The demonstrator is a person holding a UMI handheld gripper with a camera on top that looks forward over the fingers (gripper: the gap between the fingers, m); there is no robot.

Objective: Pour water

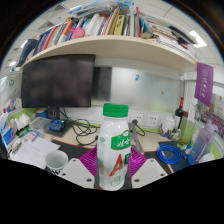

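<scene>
Upright bottle (114, 146) btwn gripper (114, 166) fingers, cup (56, 161) left.

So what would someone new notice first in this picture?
A white bottle with a green cap and red-green label stands upright between the claw's pink pads. A white cup sits beside it, and a dark monitor stands behind, under a shelf of books.

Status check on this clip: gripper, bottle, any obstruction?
Gripper shut on white plastic bottle with green cap and red label, upright between purple pads. White cup beside it on desk, bottle not yet tipped. Nothing blocking.
</scene>
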